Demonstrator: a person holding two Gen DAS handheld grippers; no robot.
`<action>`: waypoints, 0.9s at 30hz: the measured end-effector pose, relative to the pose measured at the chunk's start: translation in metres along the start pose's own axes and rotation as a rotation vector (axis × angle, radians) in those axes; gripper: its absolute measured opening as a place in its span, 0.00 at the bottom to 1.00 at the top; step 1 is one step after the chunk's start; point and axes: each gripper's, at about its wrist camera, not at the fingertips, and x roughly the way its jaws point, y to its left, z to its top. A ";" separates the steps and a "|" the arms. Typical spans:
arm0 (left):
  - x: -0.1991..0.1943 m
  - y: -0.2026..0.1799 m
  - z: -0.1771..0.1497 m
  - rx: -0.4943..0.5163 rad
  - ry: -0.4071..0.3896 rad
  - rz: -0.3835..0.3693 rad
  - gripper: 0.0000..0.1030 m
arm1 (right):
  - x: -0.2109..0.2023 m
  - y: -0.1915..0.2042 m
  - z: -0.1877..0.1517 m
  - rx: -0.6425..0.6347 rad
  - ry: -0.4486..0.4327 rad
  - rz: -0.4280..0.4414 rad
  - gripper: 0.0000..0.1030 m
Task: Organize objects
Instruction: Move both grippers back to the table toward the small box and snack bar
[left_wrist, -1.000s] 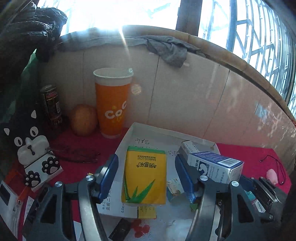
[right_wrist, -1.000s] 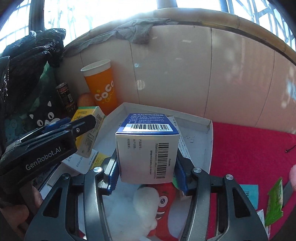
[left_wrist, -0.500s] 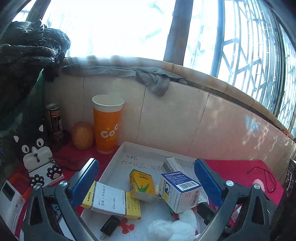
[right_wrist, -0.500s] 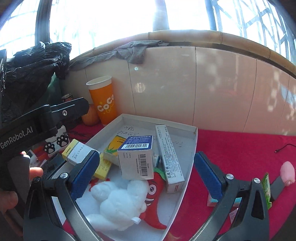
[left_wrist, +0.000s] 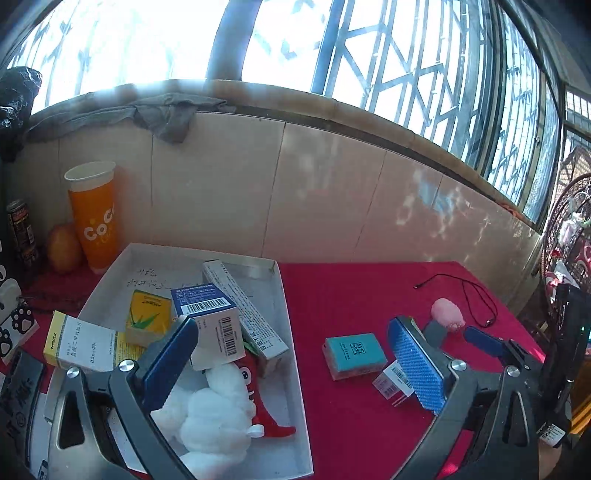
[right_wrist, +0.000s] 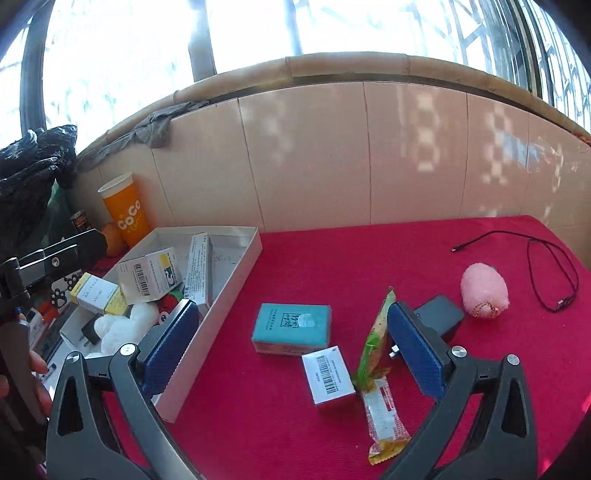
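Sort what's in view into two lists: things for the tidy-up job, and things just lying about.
Job:
white tray
teal box
small barcode box
snack packet
pink plush
black block

Lying about:
orange cup
black cable
grey cloth

The orange cup (right_wrist: 127, 218) at ten o'clock reads "CoCo"; the yellow-and-white box (left_wrist: 79, 341) at nine o'clock reads "Merck".

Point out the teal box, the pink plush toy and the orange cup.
teal box (right_wrist: 291, 325): right wrist view, on its top face.
pink plush toy (right_wrist: 484, 290): right wrist view, on the middle of its body.
orange cup (left_wrist: 96, 218): left wrist view, on its printed side.
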 end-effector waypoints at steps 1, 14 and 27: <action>0.006 -0.011 -0.005 0.020 0.026 -0.026 1.00 | -0.003 -0.011 -0.003 0.010 0.010 -0.011 1.00; 0.046 -0.085 -0.059 0.150 0.195 -0.038 1.00 | -0.004 -0.090 -0.048 0.134 0.106 -0.099 1.00; 0.049 -0.085 -0.079 0.228 0.263 0.045 1.00 | 0.009 -0.065 -0.054 -0.008 0.161 -0.097 0.89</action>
